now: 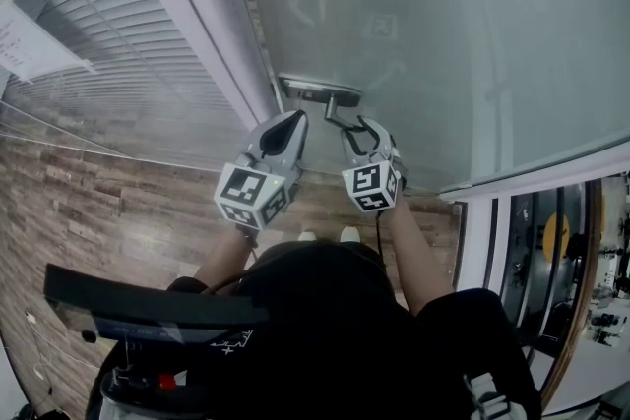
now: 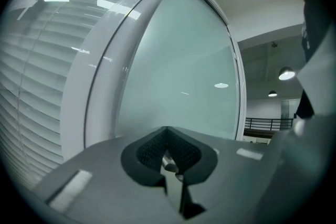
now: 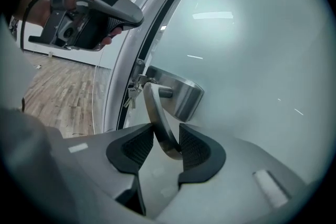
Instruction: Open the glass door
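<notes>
Right gripper view shows my right gripper (image 3: 161,145) with its fingers squeezing the door handle (image 3: 156,113), at the left edge of the glass door (image 3: 252,60). My left gripper (image 2: 168,150) is clenched on nothing. The door looks shut, so opening it is all left to do.

Right gripper (image 3: 167,139) jaws clamped on handle (image 3: 155,113); keys (image 3: 131,96) hang just left of handle; left gripper (image 3: 131,12) above-left of handle, well apart; frosted door (image 3: 247,60) behind handle.
</notes>
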A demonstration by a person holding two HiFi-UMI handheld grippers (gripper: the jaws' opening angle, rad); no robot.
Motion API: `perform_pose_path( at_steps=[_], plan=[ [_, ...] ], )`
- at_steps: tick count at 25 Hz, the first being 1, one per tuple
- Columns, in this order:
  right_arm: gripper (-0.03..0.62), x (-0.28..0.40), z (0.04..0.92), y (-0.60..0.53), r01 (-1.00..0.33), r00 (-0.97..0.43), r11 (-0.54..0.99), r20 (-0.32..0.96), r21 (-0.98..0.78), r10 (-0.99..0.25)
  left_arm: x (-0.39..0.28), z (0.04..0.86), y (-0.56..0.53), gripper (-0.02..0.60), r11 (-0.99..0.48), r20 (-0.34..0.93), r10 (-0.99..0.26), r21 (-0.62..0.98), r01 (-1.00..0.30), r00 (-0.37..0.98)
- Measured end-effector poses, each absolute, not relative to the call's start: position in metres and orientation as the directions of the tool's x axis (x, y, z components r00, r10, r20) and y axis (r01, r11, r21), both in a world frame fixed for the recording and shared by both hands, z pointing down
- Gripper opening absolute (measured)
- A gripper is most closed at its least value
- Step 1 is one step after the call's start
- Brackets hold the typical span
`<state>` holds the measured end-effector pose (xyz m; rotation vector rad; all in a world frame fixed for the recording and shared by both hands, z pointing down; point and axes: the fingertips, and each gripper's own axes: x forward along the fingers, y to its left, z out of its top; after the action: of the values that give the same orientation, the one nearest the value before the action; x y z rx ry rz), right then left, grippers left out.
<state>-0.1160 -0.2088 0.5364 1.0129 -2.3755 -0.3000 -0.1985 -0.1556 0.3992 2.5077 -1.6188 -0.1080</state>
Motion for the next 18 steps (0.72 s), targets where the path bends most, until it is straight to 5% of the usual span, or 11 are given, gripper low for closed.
perform_pose_path(
  at_steps=[13, 18],
  plan=[
    [0.144, -0.114, 0.541, -0.263, -0.579, -0.525, 0.692, 0.452, 0.431, -0.721, -0.202, 0.402, -0.147, 0.0, -0.448, 0.01, -0.89, 0.164, -0.879, 0.456],
    [0.137, -0.111, 0.529, -0.286, -0.442, -0.473, 0.672, 0.482, 0.594, -0.738, -0.202, 0.401, -0.146, 0.0, -0.457, -0.003, -0.886, 0.185, -0.87, 0.464]
  ],
)
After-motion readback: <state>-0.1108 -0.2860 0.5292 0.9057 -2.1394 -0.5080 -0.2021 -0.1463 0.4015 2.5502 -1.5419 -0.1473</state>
